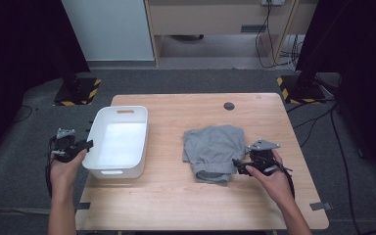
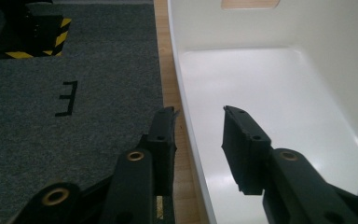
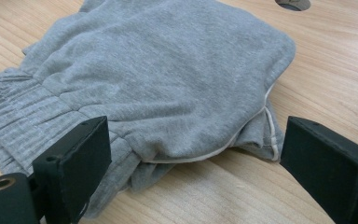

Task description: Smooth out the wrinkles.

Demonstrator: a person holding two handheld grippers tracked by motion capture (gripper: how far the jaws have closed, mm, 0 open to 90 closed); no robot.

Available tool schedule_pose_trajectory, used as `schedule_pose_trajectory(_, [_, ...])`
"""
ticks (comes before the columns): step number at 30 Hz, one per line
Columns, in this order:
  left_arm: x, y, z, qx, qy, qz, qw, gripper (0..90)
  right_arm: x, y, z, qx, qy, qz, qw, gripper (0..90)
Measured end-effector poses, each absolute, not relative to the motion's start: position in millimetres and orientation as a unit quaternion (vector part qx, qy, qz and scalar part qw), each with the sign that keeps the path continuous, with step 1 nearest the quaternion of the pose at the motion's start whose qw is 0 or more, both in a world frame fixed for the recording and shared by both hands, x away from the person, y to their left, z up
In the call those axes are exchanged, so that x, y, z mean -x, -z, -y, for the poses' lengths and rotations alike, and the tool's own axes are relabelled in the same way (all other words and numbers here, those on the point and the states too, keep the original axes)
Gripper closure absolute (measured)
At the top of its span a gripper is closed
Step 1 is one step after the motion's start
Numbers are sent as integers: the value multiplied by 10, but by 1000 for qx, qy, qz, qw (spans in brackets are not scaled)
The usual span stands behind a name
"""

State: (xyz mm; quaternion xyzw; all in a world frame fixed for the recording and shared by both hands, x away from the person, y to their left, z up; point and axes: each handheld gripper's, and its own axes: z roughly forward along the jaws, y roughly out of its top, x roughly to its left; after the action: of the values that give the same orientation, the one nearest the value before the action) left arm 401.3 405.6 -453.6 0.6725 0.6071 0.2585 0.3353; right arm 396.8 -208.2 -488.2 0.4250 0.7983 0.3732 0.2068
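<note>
Bin (image 1: 119,139) wall sits btwn unclenched L jaws; R jaws spread wide, straddling grey garment (image 1: 215,151) edge.

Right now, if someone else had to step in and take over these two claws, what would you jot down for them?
Left claw: jaws straddle the near left wall of the white bin, one outside, one inside; they stand apart from the wall, not gripping.
Right claw: open, jaws wide at the near right edge of the folded grey garment, not pinching it.
Things: bin empty on the left of the table; garment lies folded mid-table.
Done: garment looks folded.
Left: probably steady the bin, grip the garment, move it into the bin.
</note>
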Motion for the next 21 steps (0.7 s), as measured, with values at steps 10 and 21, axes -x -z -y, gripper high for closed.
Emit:
schedule_pose_trajectory(10, [-4055, 4635, -4062, -676, -259, -603, 335, 777, -3969, 4889, 2071, -421, -372, -802, 204, 87])
schedule_pose_trajectory(21, [-4003, 4638, -3976, -671, -252, -608, 341, 833, -3973, 4911, 2068, -421, -367, -805, 199, 84])
